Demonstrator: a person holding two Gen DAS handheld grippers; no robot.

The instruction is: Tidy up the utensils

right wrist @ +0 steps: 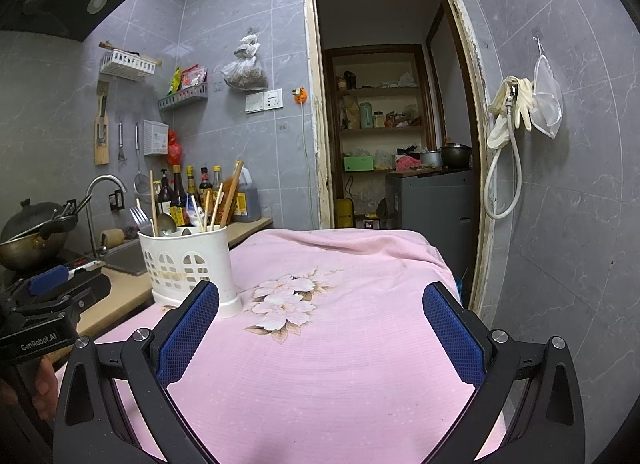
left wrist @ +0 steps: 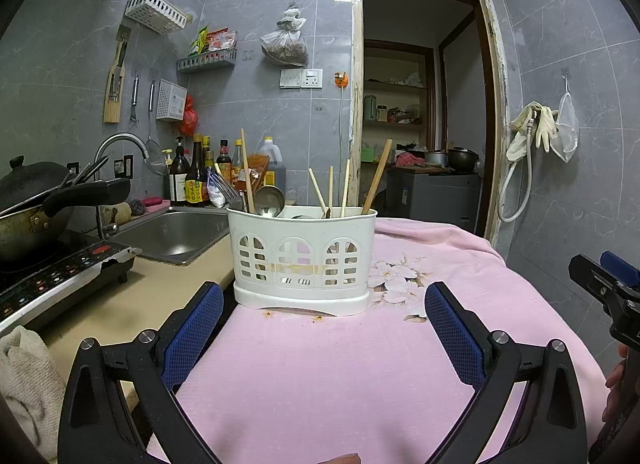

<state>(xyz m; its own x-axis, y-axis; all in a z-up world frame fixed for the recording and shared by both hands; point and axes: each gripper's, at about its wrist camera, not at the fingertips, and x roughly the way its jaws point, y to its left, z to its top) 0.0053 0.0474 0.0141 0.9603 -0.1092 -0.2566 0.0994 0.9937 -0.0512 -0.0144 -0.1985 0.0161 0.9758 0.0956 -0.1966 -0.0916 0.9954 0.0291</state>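
- The white utensil holder [left wrist: 304, 260] stands upright on the pink cloth [left wrist: 360, 376], at the cloth's edge nearest the counter [left wrist: 120, 304]. It serves as the landmark here.
- Sticking up out of the holder: wooden chopsticks [left wrist: 345, 188], a wider wooden handle [left wrist: 377, 178] at its right end, a metal spoon [left wrist: 270, 200] and a fork [left wrist: 224, 186] at its left end. Their lower parts are hidden behind the holder's wall, and only dim shapes show through its arched slots.
- How the holder is divided inside cannot be made out, so which compartment each piece sits in cannot be told.
- The left gripper [left wrist: 324, 328] hangs just in front of the holder, its blue-padded fingers spread wide with nothing between them, not touching the holder.
- The right gripper [right wrist: 320, 328] is to the right of the holder, over the flower print [right wrist: 286, 300] on the cloth, fingers likewise spread wide and empty. Its left finger overlaps the holder's base in the right wrist view; whether they touch cannot be told.
- In the left wrist view the right gripper shows only as a cut-off piece at the frame's right edge.
- Left of the holder, the sink [left wrist: 176, 234] and a pan [left wrist: 32, 216] on a cooktop [left wrist: 60, 272]; behind it, sauce bottles [left wrist: 196, 180], partly hidden by the utensils.
- Small orange-brown specks lie on the cloth at the holder's foot; what they are is unclear.
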